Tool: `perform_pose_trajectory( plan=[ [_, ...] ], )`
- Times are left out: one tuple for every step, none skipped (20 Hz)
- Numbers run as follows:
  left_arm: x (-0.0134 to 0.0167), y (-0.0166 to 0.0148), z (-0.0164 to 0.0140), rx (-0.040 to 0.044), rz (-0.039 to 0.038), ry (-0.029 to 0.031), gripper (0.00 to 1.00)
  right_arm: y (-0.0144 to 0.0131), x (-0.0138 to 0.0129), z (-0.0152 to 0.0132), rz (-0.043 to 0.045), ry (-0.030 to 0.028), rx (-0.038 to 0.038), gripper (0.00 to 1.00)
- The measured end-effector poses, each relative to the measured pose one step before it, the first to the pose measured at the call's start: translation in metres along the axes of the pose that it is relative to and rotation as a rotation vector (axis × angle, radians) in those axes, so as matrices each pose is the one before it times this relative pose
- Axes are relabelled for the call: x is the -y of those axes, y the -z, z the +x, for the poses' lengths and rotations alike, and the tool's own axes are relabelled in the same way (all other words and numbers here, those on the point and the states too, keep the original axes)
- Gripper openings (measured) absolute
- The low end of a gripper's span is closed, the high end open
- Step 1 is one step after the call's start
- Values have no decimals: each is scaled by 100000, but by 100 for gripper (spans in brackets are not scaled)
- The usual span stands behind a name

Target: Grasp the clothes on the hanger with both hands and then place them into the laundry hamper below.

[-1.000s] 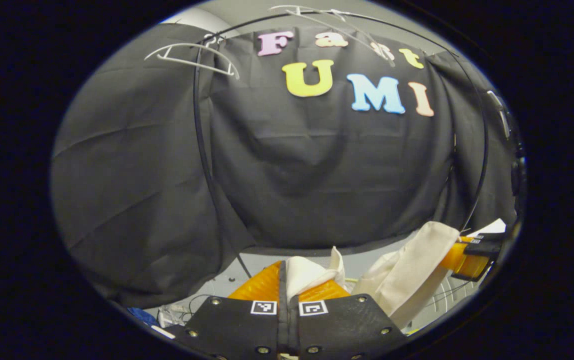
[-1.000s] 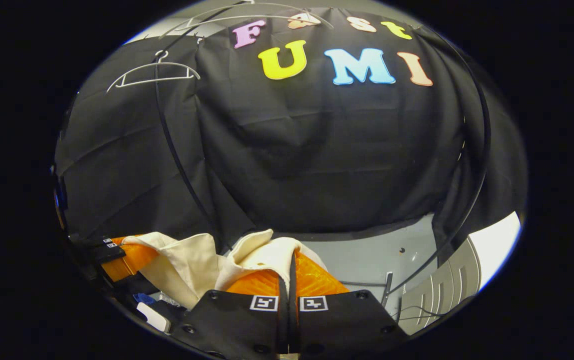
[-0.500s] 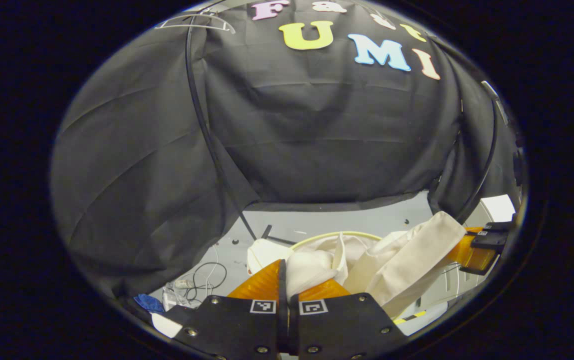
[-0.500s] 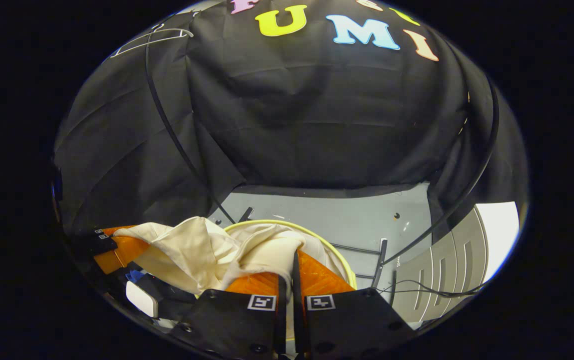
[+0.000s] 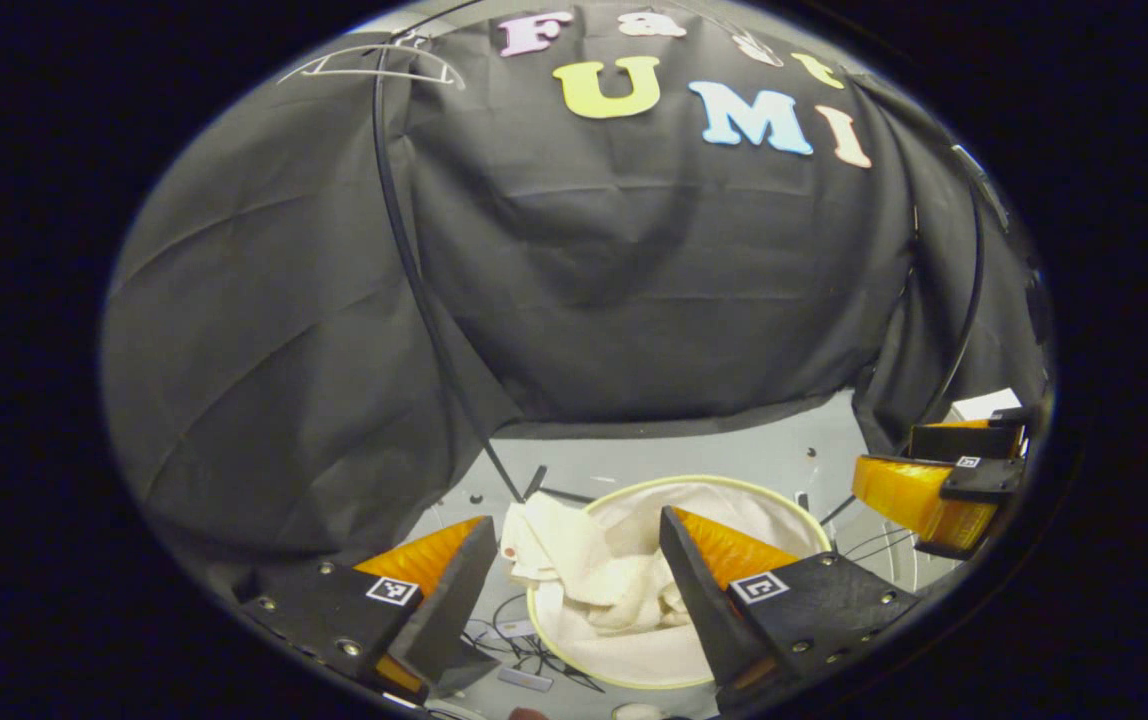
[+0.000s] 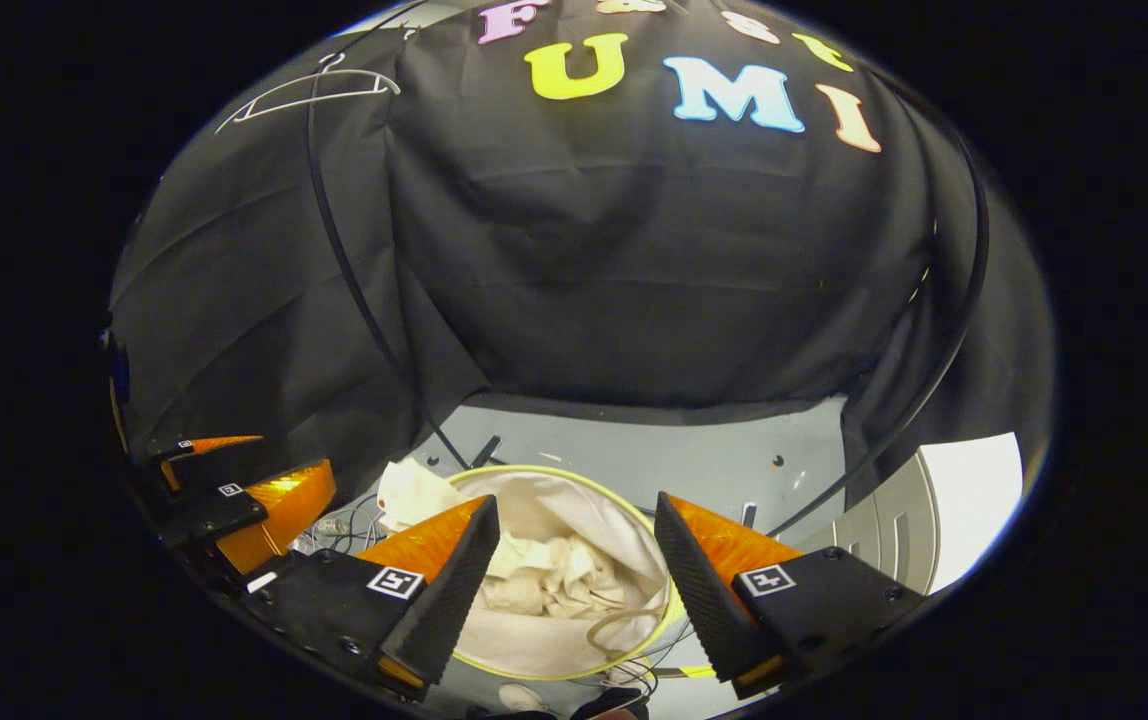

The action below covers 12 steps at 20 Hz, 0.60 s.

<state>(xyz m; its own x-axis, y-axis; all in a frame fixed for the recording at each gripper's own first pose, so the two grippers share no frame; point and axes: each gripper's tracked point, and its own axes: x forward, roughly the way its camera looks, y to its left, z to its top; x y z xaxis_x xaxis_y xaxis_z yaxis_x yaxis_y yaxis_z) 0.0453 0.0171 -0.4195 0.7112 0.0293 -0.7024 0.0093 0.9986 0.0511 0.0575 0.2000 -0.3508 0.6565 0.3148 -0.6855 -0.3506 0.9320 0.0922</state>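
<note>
The cream clothes lie crumpled inside the round white laundry hamper, one corner draped over its left rim. My left gripper hangs open above the hamper with nothing between its orange fingers. My right gripper is open too, over the same hamper. In the left gripper view the right gripper sits at the far right. In the right gripper view the left gripper sits at the far left. A bare white hanger hangs high at the upper left.
The hamper stands on a grey floor in front of the black cloth wall. Loose cables lie on the floor beside the hamper. A black rod runs down the cloth. A grey and white cabinet stands at the right.
Both grippers opened and let go of the cream clothes, which dropped into the hamper. The views now look further down onto the hamper's rim.
</note>
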Motion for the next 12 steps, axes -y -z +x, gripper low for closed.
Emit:
perform_pose_trajectory(
  plan=[
    [-498, -1432, -946, 2493, -85, -345, 96, -1282, 237, -964, -347, 443, 2707, 98],
    [-369, -1585, -926, 2432, -423, -103, 97, -1322, 267, -934, -533, 680, 2680, 98],
    [-335, -1780, -1035, 3007, -354, 158, 97, -1478, 272, -941, -354, 533, 3075, 98],
    [-366, -1833, -990, 3367, -166, -180, 97, -1394, 352, -990, -164, 783, 3442, 98],
    [-252, -1600, -796, 2763, -190, 123, 96, -1614, 495, -907, 169, 987, 3197, 98],
    [-165, -1784, -841, 2982, -217, 359, 97, -1486, 407, -808, 478, 946, 3584, 98],
    [-75, -1723, -994, 2887, -130, 80, 97, -1750, 392, -879, 519, 851, 3483, 98],
    [-172, -1850, -763, 3213, -409, -259, 97, -1713, 304, -1032, 381, 707, 3652, 98],
    [-136, -2033, -805, 3036, -490, 96, 97, -1671, 520, -938, 78, 1094, 3345, 93],
    [-120, -1966, -646, 3148, -386, 144, 97, -1520, 621, -945, -3, 1095, 3277, 93],
    [106, -1859, -1114, 3292, -70, 501, 97, -1584, 451, -838, 86, 1039, 3536, 93],
    [-44, -1813, -621, 3616, 179, 450, 97, -1617, 464, -904, 320, 1086, 3470, 93]
  ],
)
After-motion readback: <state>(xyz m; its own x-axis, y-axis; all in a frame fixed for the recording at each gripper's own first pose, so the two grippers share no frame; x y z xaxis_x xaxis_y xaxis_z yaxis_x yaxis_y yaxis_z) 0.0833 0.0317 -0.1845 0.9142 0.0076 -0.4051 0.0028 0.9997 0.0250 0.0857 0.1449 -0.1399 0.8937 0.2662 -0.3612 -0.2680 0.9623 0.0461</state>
